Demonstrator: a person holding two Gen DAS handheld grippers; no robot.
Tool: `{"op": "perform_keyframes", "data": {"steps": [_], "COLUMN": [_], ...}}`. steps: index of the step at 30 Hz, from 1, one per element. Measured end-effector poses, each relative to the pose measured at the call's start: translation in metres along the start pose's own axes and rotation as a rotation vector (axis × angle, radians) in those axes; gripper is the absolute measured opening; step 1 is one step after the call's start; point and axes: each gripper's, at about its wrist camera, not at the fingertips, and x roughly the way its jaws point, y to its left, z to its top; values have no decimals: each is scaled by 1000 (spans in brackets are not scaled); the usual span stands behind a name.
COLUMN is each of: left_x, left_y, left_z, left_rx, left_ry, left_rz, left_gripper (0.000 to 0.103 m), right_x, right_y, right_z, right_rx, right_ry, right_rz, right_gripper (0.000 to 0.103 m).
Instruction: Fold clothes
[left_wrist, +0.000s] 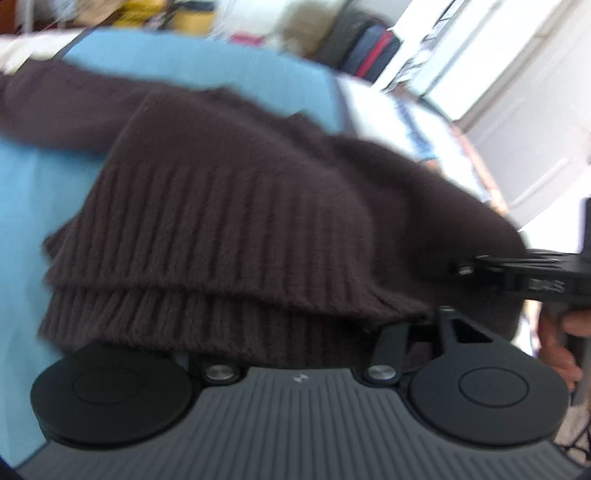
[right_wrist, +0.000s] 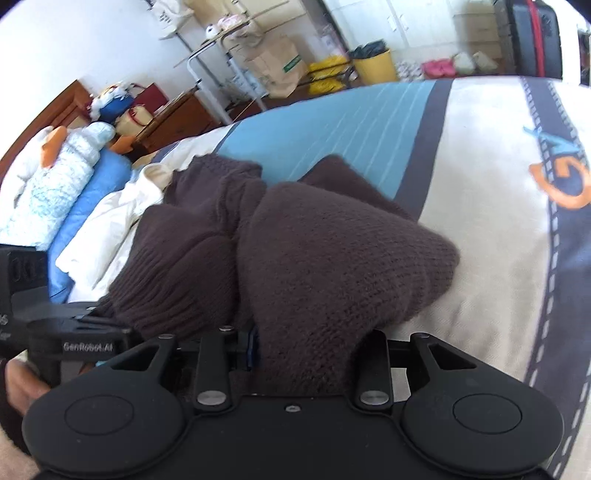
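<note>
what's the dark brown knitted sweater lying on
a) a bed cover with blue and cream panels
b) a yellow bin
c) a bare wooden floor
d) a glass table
a, the dark brown knitted sweater is bunched on the bed cover with blue and cream panels, whose blue and cream areas show around it.

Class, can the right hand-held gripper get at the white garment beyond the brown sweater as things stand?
Probably not: the right hand-held gripper is filled with the brown sweater, whose bulk lies between it and the white garment.

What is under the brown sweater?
The brown sweater lies on a bedspread with blue, cream and dark stripes. Beside it sits white fabric. Whatever is directly beneath the sweater is covered.
</note>
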Motion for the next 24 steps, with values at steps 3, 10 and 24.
{"op": "perform_keyframes", "data": {"steps": [3, 10, 24], "left_x": [0, -22, -72], "left_y": [1, -50, -29], "left_z": [-4, -42, -49], "left_rx": [18, 383, 323], "left_ry": [5, -118, -316], "left_rz": [-1, 236, 502], "left_gripper": [51, 29, 28], "right_x": [1, -2, -68], "right_y": [9, 14, -12], "right_z": [-2, -3, 26], "right_rx": [-52, -115, -53], "right_ry": [-16, -70, -385], "right_rz": [-40, -83, -223], "right_gripper": [40, 38, 22]}}
